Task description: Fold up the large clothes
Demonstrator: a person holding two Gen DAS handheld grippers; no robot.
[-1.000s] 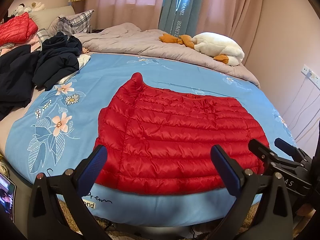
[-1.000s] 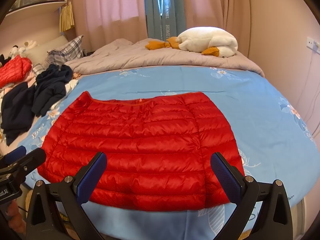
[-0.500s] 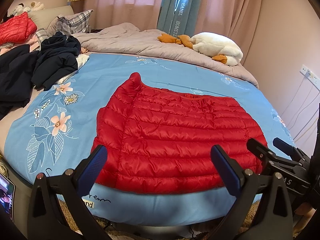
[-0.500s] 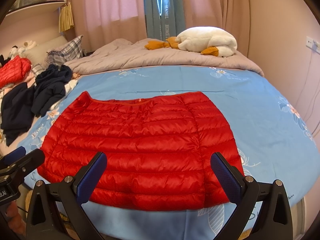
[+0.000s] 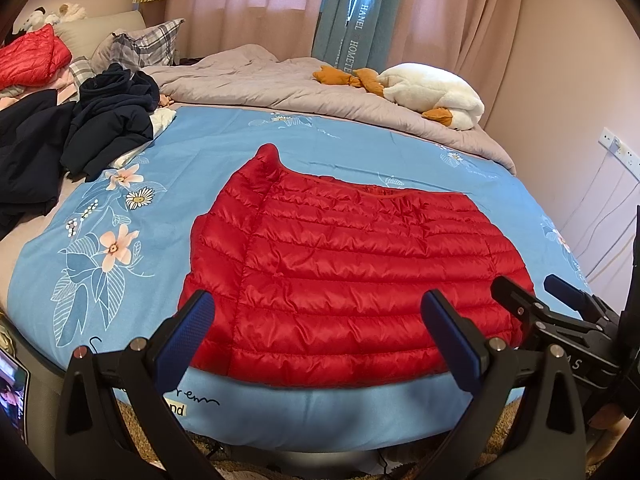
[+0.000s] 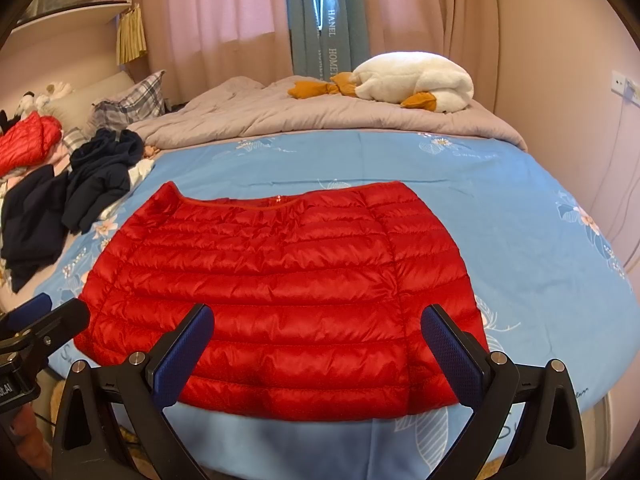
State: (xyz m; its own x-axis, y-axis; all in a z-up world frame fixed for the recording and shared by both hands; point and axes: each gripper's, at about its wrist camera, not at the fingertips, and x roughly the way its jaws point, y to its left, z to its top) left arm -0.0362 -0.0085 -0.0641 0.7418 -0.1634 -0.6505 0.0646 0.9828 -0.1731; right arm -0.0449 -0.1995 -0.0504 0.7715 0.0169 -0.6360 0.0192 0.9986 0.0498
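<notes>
Left wrist view: left gripper [image 5: 326, 332] with fingers spread wide apart and holding nothing, poised over the near hem of the red puffer jacket [image 5: 352, 276], which lies flat on the blue floral bedsheet [image 5: 192, 184] close to the bed's near edge; the right gripper [image 5: 540, 296] shows at the right, beside the jacket's right edge. Right wrist view: right gripper [image 6: 320, 346] likewise spread wide and empty above the jacket [image 6: 280, 280] hem, dark clothes [image 6: 96, 176] heaped to the left, a white plush goose [image 6: 412, 80] on the grey quilt [image 6: 300, 116] behind.
</notes>
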